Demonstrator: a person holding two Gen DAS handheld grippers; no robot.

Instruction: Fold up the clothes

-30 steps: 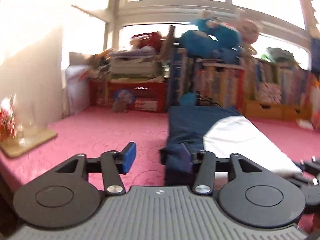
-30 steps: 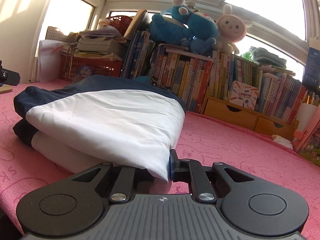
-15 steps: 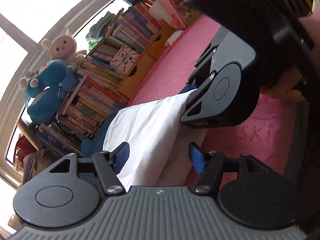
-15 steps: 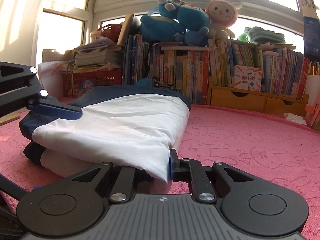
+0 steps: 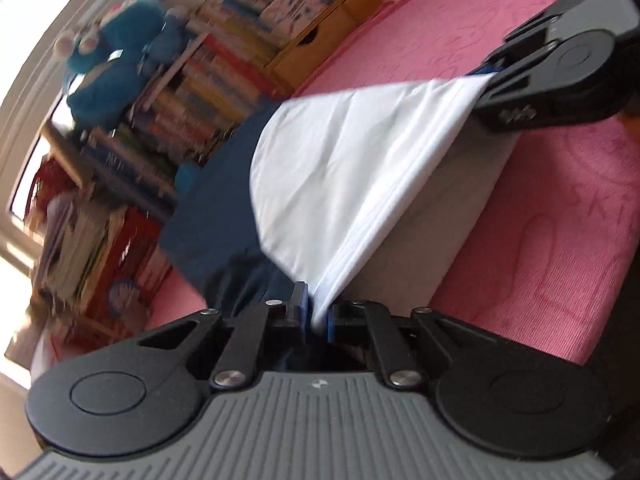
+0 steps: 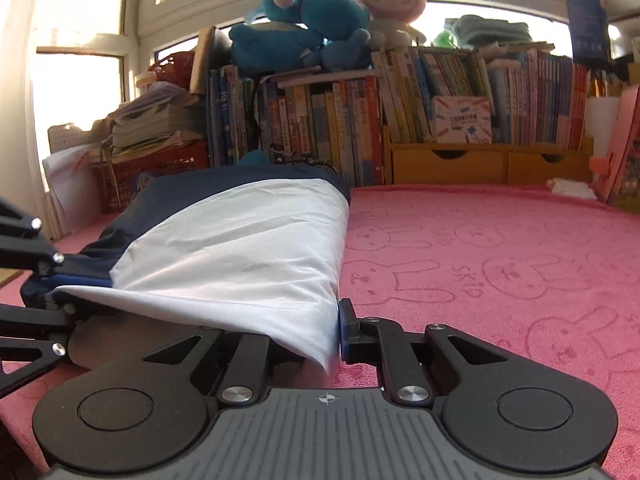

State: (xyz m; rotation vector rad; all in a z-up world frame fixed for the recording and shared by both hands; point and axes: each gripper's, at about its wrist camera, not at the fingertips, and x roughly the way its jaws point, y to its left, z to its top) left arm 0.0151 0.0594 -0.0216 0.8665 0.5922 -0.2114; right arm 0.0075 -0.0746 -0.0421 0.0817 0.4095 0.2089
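Note:
A white and navy garment (image 5: 340, 168) lies partly folded on the pink mat (image 5: 540, 240). My left gripper (image 5: 318, 314) is shut on the near corner of its white top layer. My right gripper (image 6: 320, 344) is shut on the other near corner of the same white layer (image 6: 248, 256); it also shows in the left wrist view (image 5: 486, 74) at the upper right. The left gripper shows at the left edge of the right wrist view (image 6: 60, 280). The white edge is held slightly raised between the two corners, above the lower layers.
A row of books (image 6: 400, 112) with blue and pink plush toys (image 6: 304, 20) on top stands behind the mat. Wooden drawers (image 6: 488, 162) sit at the back right, a red crate with stacked papers (image 6: 156, 152) at the back left.
My left gripper swung from the garment's left side to its near white corner and closed on it. My right gripper kept its grip and lifted the white edge slightly.

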